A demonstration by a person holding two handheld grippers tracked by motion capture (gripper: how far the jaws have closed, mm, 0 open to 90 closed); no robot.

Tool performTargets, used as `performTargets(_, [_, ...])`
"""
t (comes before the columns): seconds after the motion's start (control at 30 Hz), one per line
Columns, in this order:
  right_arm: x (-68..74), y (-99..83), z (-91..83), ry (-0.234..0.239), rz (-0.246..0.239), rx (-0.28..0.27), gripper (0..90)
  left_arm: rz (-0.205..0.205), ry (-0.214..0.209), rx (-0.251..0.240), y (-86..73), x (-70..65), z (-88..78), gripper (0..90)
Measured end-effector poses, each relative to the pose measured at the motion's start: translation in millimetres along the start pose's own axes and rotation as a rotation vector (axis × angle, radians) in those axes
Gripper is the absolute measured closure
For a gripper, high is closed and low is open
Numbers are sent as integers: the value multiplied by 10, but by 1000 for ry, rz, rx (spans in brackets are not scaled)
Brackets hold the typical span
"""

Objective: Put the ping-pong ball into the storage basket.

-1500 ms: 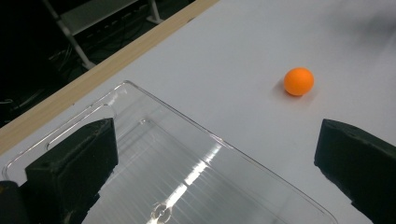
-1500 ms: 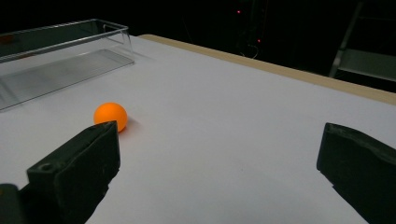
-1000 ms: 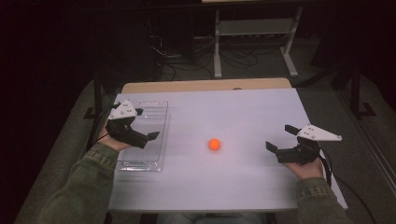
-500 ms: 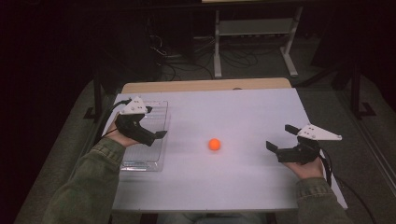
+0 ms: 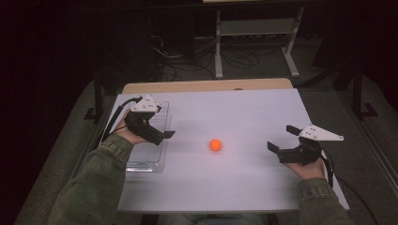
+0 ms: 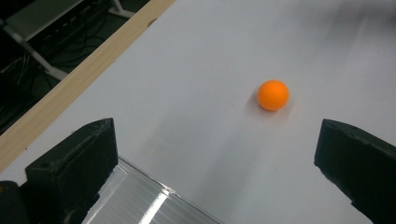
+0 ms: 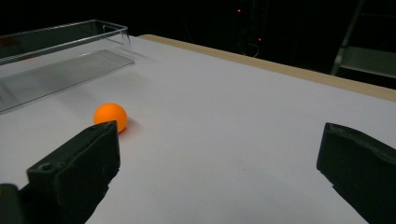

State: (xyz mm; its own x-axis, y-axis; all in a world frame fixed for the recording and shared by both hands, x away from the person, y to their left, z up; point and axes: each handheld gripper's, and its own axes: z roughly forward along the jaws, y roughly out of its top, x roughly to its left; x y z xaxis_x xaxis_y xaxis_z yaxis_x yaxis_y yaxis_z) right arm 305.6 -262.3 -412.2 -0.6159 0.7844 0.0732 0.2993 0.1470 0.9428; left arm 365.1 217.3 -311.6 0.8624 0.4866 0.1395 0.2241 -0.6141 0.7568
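Note:
An orange ball point(image 5: 215, 145) rests on the white table point(image 5: 244, 112), near its middle. My left gripper point(image 5: 162, 136) hovers over the right edge of a clear plastic tray point(image 5: 146, 157), open, jaws pointing right at the ball and well short of it. In the left gripper view the ball point(image 6: 273, 94) lies ahead between the wide-apart jaws of that gripper point(image 6: 215, 158). My right gripper point(image 5: 280, 138) stands open to the right of the ball, empty. In the right gripper view the ball point(image 7: 110, 116) sits just beyond the left jaw of the gripper point(image 7: 219, 163).
The tray point(image 7: 60, 60) is shallow, empty and lies along the table's left side. A wooden strip point(image 5: 206, 86) edges the table's far side. Beyond it stand a metal rack point(image 5: 256, 33) and cables on the dark floor.
My left gripper has moved right and slightly forward across the tray, toward the ball. The right gripper and the ball have stayed put.

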Motion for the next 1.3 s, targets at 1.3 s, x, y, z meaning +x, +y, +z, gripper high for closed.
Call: performTargets(1.3, [3,-7,0,20,11,1,0,76,-67,64,280,-80,427,0])
